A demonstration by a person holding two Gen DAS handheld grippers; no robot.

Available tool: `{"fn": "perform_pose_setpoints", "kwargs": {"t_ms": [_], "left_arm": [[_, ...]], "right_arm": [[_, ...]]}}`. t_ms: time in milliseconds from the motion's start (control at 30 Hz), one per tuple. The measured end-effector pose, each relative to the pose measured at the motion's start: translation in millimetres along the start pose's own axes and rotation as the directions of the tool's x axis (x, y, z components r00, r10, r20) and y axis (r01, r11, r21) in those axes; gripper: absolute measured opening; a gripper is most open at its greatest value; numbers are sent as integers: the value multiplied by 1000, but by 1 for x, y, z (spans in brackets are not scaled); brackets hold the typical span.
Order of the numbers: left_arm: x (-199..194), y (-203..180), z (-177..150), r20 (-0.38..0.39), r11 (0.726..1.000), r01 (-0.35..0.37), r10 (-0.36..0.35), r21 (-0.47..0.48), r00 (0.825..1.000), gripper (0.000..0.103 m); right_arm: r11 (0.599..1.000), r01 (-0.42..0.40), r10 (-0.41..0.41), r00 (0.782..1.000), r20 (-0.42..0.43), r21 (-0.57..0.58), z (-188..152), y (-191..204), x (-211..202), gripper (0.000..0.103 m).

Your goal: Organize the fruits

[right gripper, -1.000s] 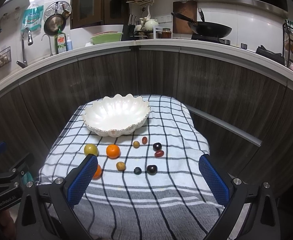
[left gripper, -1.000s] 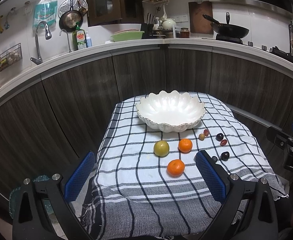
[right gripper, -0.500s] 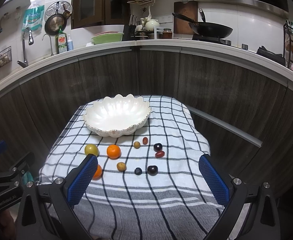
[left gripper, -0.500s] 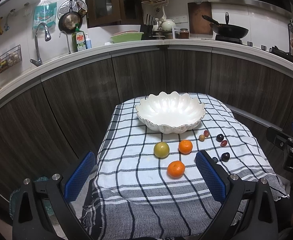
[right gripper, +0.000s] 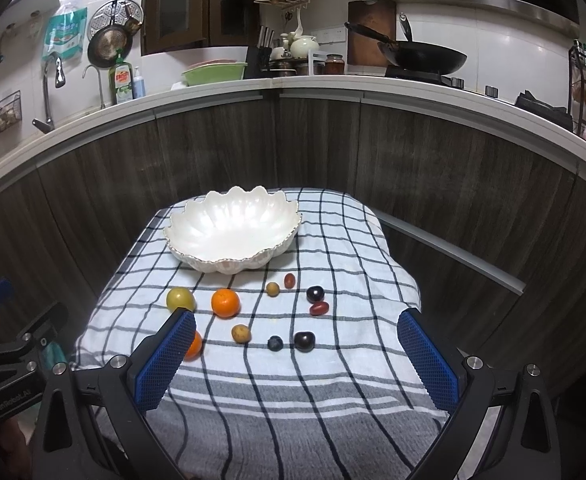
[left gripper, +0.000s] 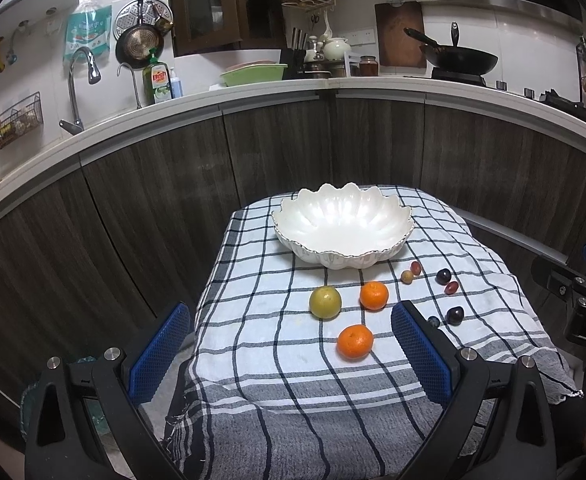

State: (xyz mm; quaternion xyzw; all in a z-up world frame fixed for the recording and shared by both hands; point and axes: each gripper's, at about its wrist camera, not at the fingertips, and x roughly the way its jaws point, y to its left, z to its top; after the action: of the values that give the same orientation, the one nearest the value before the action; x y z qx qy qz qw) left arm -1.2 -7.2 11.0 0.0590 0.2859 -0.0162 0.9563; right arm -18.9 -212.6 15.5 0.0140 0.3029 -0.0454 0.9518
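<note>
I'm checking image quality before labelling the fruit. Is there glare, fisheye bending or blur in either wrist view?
Left wrist view: sharp, the countertop edge bows strongly, soft sheen inside the white bowl. Right wrist view: sharp too, same bending, brighter glare in the bowl; the blue finger hides part of one orange.

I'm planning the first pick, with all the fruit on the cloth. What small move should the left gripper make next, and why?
Probably ease the left gripper forward and down over the nearest orange. Its jaws are open and empty, that orange lies closest between them, and the bowl holds nothing yet.
</note>
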Motion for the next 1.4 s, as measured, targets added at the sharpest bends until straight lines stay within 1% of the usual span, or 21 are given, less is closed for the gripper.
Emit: {"fn": "perform_pose_setpoints", "kwargs": {"t_ms": [233, 467, 733, 1033, 1067, 1133, 1200, 1333, 1400], "left_arm": [[13, -5, 4, -9, 1000, -18, 18, 20, 1000, 103], [34, -13, 7, -42, 998, -29, 31, 50, 999, 103], [62, -26, 9, -92, 996, -2, 10, 89, 996, 103], [77, -35, 9, -107, 994, 41, -30, 101, 994, 103], [79, -36, 9, -108, 994, 43, -32, 102, 994, 103], [84, -38, 8, -111, 993, 51, -39, 105, 993, 99], [89, -39, 5, -118, 993, 61, -49, 105, 992, 98], [100, -41, 1, -130, 992, 71, -57, 103, 990, 98], [107, -42, -1, -140, 992, 69, -54, 105, 989, 97]], "right_arm": [[1000, 0, 0, 1000, -5, -18, 4, 2, 12, 102], [1000, -8, 7, 999, -50, -20, 6, 0, 37, 102], [999, -25, 23, 994, -103, -24, 7, -3, 65, 102], [995, -62, 55, 995, -89, -75, 9, 5, 76, 101], [995, -63, 56, 995, -88, -79, 9, 6, 78, 100], [994, -68, 61, 994, -90, -83, 8, 7, 82, 93], [992, -88, 79, 992, -100, -88, 7, 9, 89, 82], [988, -116, 103, 987, -123, -101, 4, 14, 101, 77], [986, -126, 112, 985, -133, -106, 2, 17, 108, 73]]}}
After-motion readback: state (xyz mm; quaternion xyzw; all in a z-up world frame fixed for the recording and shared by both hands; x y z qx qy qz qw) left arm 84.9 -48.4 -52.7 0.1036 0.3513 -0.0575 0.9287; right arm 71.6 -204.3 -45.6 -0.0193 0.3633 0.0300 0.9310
